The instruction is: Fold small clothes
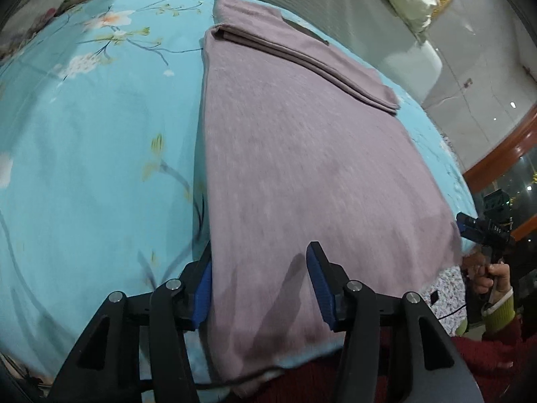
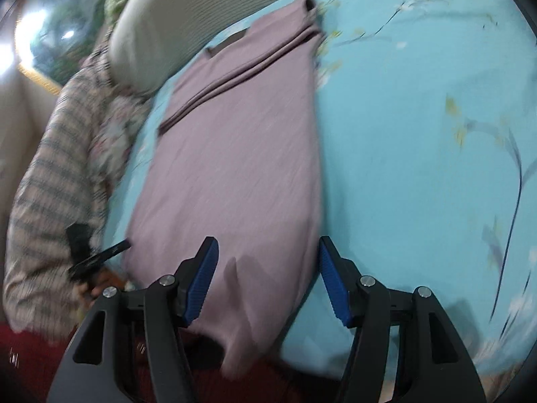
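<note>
Mauve garment lying flat on the bed, both grippers parted.

Left gripper at lower centre stands apart over the garment's near hem, gripping nothing; right gripper likewise gapes wide, empty, above the hem. A folded sleeve crosses the garment's top.

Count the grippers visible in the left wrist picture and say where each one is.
2. The left gripper is at the bottom, over the mauve garment; the right gripper is at the right edge, partly hidden.

A bed with a turquoise floral sheet carries a mauve garment, lying flat and lengthwise-folded.
</note>
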{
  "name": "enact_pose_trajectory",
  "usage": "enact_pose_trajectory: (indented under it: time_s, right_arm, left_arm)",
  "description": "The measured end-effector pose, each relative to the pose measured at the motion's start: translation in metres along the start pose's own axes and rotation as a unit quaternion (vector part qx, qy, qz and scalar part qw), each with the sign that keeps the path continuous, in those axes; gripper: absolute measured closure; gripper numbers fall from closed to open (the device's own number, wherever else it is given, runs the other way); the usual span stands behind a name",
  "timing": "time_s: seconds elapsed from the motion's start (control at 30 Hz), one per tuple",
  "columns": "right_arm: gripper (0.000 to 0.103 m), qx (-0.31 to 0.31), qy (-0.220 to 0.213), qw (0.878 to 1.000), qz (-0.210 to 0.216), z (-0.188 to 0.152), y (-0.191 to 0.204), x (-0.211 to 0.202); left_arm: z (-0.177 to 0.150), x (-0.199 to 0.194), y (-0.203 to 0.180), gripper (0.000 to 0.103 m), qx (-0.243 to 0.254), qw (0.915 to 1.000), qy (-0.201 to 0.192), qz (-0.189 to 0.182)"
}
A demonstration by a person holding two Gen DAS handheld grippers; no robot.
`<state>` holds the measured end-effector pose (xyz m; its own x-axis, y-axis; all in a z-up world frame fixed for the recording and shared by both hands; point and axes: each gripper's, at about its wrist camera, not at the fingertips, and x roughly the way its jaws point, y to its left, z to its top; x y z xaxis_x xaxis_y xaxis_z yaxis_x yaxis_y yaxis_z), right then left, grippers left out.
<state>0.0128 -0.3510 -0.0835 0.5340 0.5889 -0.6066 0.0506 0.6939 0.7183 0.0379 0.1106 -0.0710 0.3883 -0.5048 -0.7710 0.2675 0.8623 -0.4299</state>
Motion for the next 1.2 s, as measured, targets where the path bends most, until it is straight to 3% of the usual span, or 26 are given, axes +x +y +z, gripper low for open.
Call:
enact_pose_trajectory:
  time_s: [0.1, 0.27, 0.3, 0.33, 0.4, 0.53, 0.7, 0.87, 0.97, 1.1, 1.2]
  right_arm:
    - [0.041, -0.011, 0.009, 0.999, 0.049, -0.017, 0.000, 0.001]
    - [0.045, 0.013, -0.016, 0.997, 0.081, -0.013, -0.009, 0.010]
    - [0.055, 0.013, -0.018, 0.997, 0.073, -0.011, -0.009, 0.011]
    - [0.075, 0.010, -0.017, 0.998, 0.064, -0.010, -0.009, 0.012]
    - [0.095, 0.015, -0.020, 0.997, 0.069, -0.010, -0.014, 0.006]
    - [0.096, 0.000, -0.059, 0.992, 0.112, -0.009, -0.013, -0.022]
    - [0.092, 0.004, -0.022, 0.996, 0.091, -0.012, -0.019, -0.004]
    - [0.092, -0.006, -0.004, 0.997, 0.071, -0.019, -0.019, 0.013]
    - [0.094, -0.020, -0.009, 0.998, 0.067, -0.023, -0.018, 0.008]
    - [0.096, -0.014, -0.070, 0.991, 0.114, -0.016, -0.014, -0.023]
    - [0.096, -0.019, -0.094, 0.988, 0.120, -0.003, -0.008, -0.033]
  left_arm:
    - [-0.017, -0.011, 0.002, 0.051, -0.002, 0.9997, 0.001, -0.025]
    - [-0.027, -0.014, 0.003, 0.053, 0.006, 0.9984, 0.012, -0.054]
    - [-0.027, -0.013, 0.002, 0.054, 0.007, 0.9983, 0.013, -0.056]
    - [-0.027, -0.013, 0.001, 0.057, 0.009, 0.9983, 0.014, -0.055]
    - [-0.027, -0.011, -0.001, 0.092, 0.016, 0.9987, 0.016, -0.045]
    - [-0.033, -0.018, -0.006, 0.094, 0.035, 0.9989, 0.007, -0.030]
    - [-0.035, -0.013, 0.004, 0.087, 0.024, 0.9984, 0.037, -0.034]
    - [-0.031, -0.007, 0.008, 0.090, 0.010, 0.9978, 0.041, -0.050]
    - [-0.032, -0.007, 0.004, 0.095, 0.016, 0.9984, 0.028, -0.046]
    - [-0.029, -0.022, 0.004, 0.099, -0.003, 0.9981, -0.009, -0.061]
    - [-0.018, -0.039, 0.005, 0.099, -0.018, 0.9960, -0.049, -0.072]
